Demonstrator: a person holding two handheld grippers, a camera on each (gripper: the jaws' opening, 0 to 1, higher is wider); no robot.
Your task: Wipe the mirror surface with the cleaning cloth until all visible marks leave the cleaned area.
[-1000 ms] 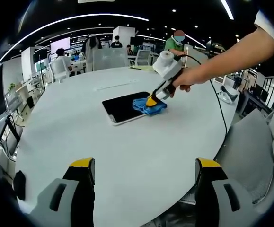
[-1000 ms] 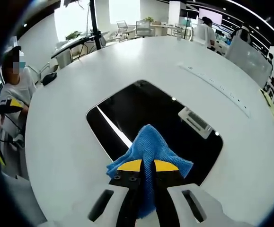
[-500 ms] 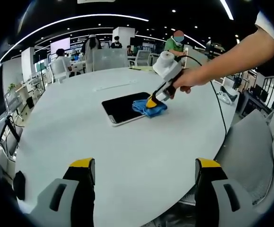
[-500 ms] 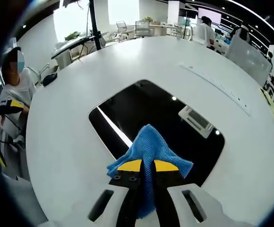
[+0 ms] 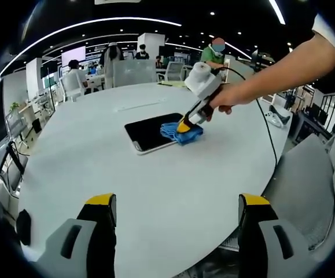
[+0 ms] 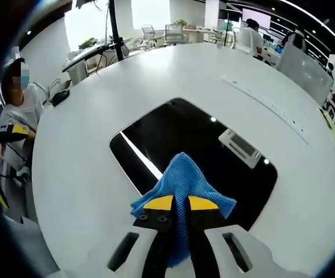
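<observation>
On the mirror (image 6: 173,139), right gripper (image 6: 180,202) pins cloth (image 6: 181,174), folds fanning forward

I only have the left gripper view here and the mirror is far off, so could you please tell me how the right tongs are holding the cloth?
Observer: The right tongs are shut on the blue cloth, its fold pinched between the yellow tips.
Operator: Thanks. Where does the cloth sit on the mirror?
Observer: It rests on the near edge of the mirror.
Operator: Any marks visible on the glass?
Observer: I see reflected ceiling lights, including a bright strip; I cannot tell marks from reflections.
</observation>
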